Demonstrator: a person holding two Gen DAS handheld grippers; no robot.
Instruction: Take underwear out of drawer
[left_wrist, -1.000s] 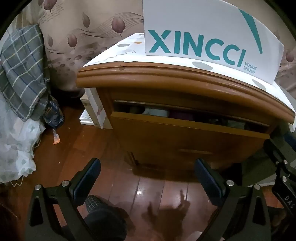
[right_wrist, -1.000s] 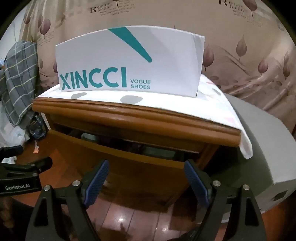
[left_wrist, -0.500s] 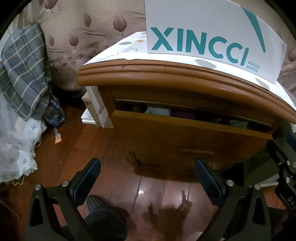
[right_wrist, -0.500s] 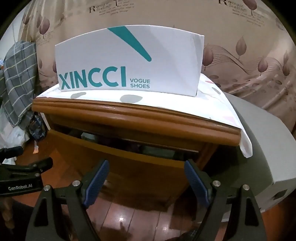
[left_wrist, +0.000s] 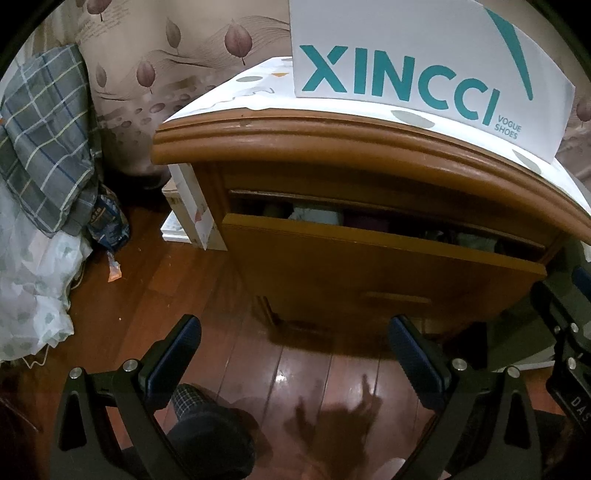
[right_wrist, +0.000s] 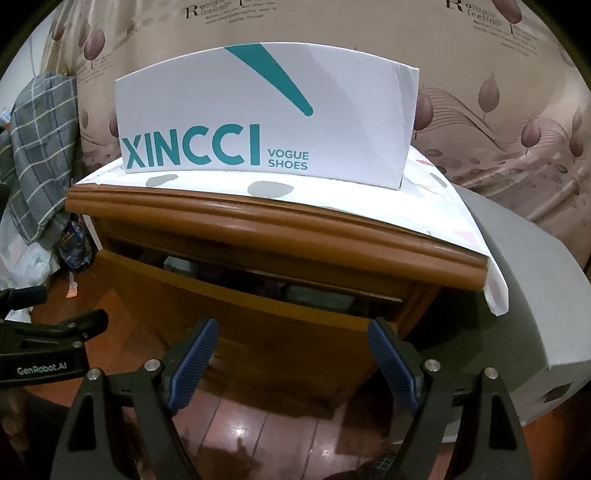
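Note:
A wooden nightstand has its top drawer pulled out a little. Folded garments, pale and dark, show in the narrow gap; I cannot tell which is underwear. My left gripper hangs open over the floor in front of the drawer, empty. In the right wrist view my right gripper is open and empty, close to the drawer's front at its right part. The left gripper shows at the left edge of the right wrist view.
A white XINCCI shoe box stands on the spotted cloth on the nightstand top. A plaid cloth and white bedding lie at left, boxes beside the nightstand. A grey block stands at right. A person's foot rests on the wooden floor.
The drawer front stands slightly further out and more of the garments shows. The left view has shifted a little upward and back; both grippers stay open.

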